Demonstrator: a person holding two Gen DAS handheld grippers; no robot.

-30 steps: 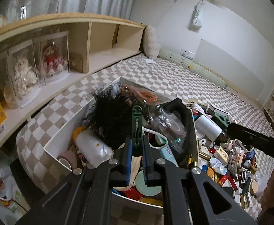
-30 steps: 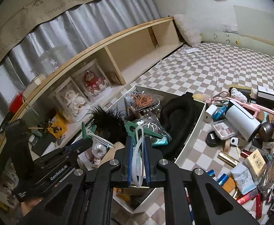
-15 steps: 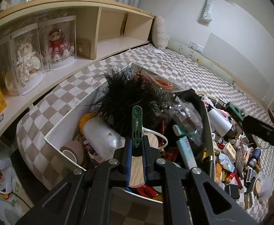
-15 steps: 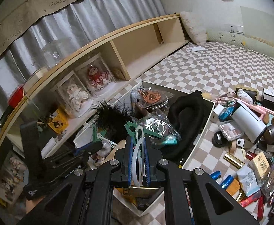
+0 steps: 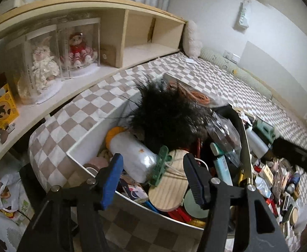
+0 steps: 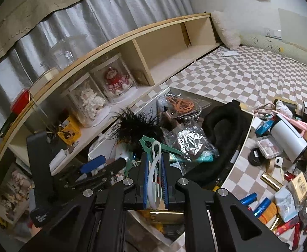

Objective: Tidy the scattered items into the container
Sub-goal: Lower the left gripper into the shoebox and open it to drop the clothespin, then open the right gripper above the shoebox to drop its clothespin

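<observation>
Left gripper (image 5: 153,178): jaws opening over the white box (image 5: 86,140), nothing pressed between them; green clip (image 5: 160,168) lies in the box on a round wooden piece (image 5: 168,191).
Right gripper (image 6: 154,180): clamped on a white clip (image 6: 154,178) and green clip above the box.
Loose items (image 6: 279,189): on checkered cloth beside the box.

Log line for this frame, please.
left gripper: opening, green clip dropped in container | right gripper: shut on white clip
</observation>
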